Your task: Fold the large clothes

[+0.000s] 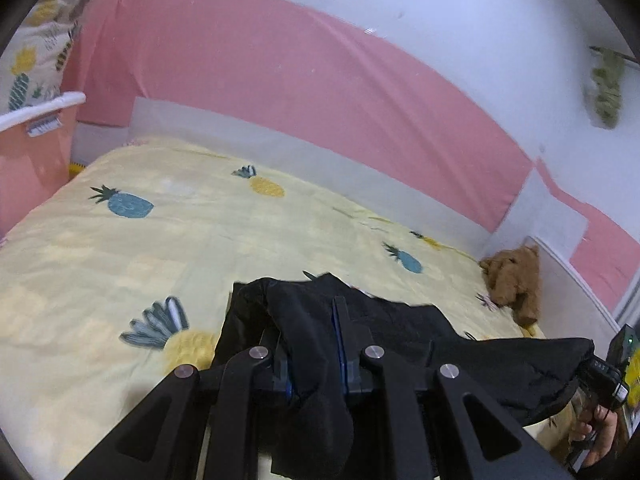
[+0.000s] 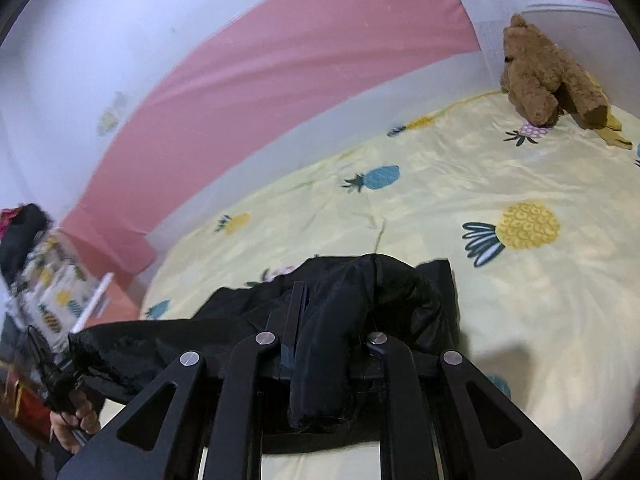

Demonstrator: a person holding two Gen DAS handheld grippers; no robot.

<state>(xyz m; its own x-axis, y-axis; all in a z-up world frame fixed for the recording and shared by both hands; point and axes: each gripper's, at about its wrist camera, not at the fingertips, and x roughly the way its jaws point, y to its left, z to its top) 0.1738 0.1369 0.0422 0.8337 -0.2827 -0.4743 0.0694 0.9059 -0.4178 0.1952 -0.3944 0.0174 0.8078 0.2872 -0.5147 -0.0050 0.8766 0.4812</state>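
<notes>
Above the bed (image 1: 100,264), with its pale yellow pineapple sheet, a black garment (image 1: 400,332) hangs stretched between the two tongs. Left tongs (image 1: 316,344) are clenched on one bunched edge of the black garment, and the cloth falls down between the fingers. Right tongs (image 2: 332,332) are clenched on another bunched edge in the same way. From the left wrist view the right hand (image 1: 596,432) shows at the far right edge, holding its handle. A brown teddy bear (image 2: 540,72) lies in the far corner of the bed, against the pink wall padding (image 1: 280,80), well apart from the garment.
</notes>
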